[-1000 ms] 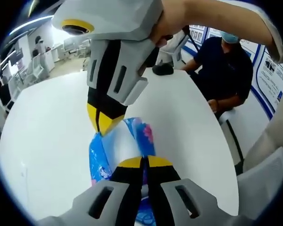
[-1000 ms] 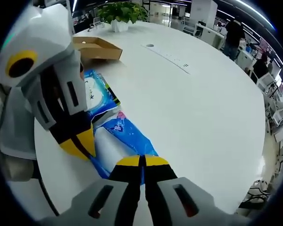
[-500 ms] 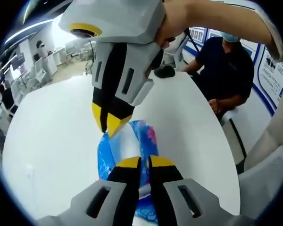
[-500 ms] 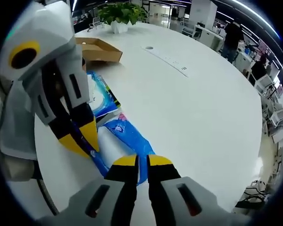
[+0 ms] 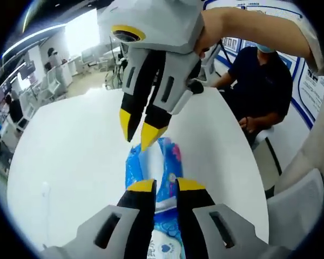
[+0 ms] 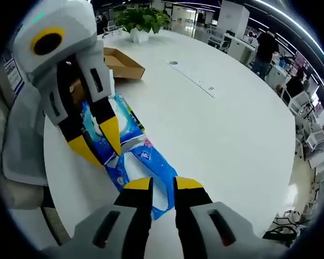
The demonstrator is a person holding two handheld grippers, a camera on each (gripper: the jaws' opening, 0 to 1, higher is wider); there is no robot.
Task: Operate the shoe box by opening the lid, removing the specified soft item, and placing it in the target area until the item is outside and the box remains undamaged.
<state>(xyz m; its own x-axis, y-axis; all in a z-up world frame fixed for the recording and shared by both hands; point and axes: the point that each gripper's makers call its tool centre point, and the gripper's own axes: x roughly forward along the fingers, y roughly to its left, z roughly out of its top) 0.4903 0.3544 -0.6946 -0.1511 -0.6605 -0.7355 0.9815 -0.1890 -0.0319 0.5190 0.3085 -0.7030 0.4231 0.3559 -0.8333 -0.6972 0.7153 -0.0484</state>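
A blue soft pack (image 5: 157,162) with pink print lies flat on the white table (image 5: 70,162). My left gripper (image 5: 166,186) stands open just above its near end, nothing held. My right gripper (image 5: 139,129) comes down from the top of the left gripper view, jaws spread, hovering over the pack's far end. In the right gripper view the same pack (image 6: 148,162) lies beyond my right gripper (image 6: 163,183), open. My left gripper (image 6: 97,144) is open over a second blue pack with a white label (image 6: 124,120). The open cardboard shoe box (image 6: 121,62) sits behind.
A seated person in a dark shirt (image 5: 259,81) is at the table's far right edge, next to a black object (image 5: 194,86). A potted plant (image 6: 140,19) and a cable slot strip (image 6: 197,81) lie further out. The table edge (image 6: 254,226) curves close by.
Both grippers went from shut on the blue pack's ends to open, releasing it onto the table, and both have lifted a little away from it.
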